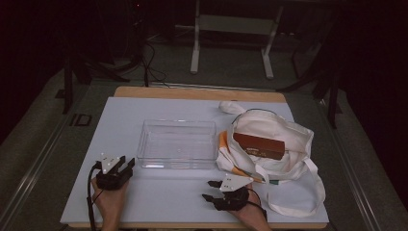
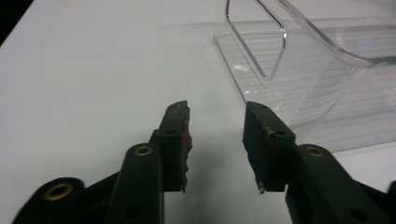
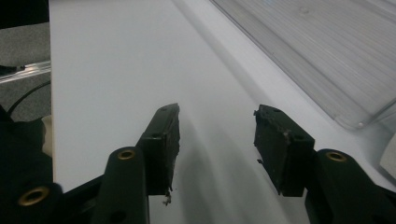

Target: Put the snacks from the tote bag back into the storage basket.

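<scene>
1. Left hand-held gripper rests on the desk, jaws apart and empty; the clear tray sits just ahead.
2. Right hand-held gripper is parted, empty; the tote bag lies just beside it.
3. Risk: a jaw could snag the strap and drag the brown box sideways.

Dim room, black at the edges; the white table catches what light there is. High view is soft and grainy. Up close, the clear plastic tray glints, the black gripper arms blur nearest the lens, soft shadows underneath.
</scene>
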A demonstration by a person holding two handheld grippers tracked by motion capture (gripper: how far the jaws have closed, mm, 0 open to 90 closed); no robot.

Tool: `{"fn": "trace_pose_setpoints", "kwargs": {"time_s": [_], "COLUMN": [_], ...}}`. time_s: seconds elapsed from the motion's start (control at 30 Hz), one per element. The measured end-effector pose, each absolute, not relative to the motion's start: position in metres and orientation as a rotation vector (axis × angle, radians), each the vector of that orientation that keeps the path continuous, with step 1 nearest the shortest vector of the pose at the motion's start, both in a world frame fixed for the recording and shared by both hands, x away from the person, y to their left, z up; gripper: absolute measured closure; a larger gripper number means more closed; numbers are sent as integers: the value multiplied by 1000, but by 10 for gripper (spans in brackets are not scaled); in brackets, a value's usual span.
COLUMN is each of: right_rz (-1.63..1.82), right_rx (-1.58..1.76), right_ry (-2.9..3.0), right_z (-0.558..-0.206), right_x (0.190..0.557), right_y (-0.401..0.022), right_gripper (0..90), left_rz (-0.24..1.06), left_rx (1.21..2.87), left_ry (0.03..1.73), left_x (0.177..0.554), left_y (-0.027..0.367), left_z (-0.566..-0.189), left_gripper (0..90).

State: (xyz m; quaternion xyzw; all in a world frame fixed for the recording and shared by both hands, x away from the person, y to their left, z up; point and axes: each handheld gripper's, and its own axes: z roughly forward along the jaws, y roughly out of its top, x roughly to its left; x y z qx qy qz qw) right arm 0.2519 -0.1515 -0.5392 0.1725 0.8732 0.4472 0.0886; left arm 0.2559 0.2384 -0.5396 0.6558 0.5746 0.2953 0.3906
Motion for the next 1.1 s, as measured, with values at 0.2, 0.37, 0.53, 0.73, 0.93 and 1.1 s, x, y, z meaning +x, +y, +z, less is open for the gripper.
{"fn": "trace_pose_setpoints", "kwargs": {"time_s": [0.2, 0.37, 0.53, 0.73, 0.93, 1.1], "right_rz": [1331, 1332, 1347, 1317, 1287, 1247], "right_rx": [518, 528, 551, 523, 499, 492], "right_ry": [2592, 2592, 2595, 2617, 2628, 2639], "right_z": [-539, -539, -538, -536, -526, -519], "right_x": [252, 253, 254, 252, 250, 251], "right_y": [-152, -152, -153, -151, -151, -152], "right_gripper": [484, 485, 493, 492, 491, 490], "left_rz": [730, 740, 736, 732, 735, 730], "left_rx": [1647, 1645, 1644, 1627, 1627, 1623], "left_ry": [1466, 1463, 1467, 1465, 1466, 1470], "left_x": [256, 255, 256, 255, 255, 255], "left_y": [241, 240, 241, 242, 242, 242], "left_z": [-540, -540, -540, -540, -540, -540], "left_gripper": [612, 601, 598, 595, 592, 589]}}
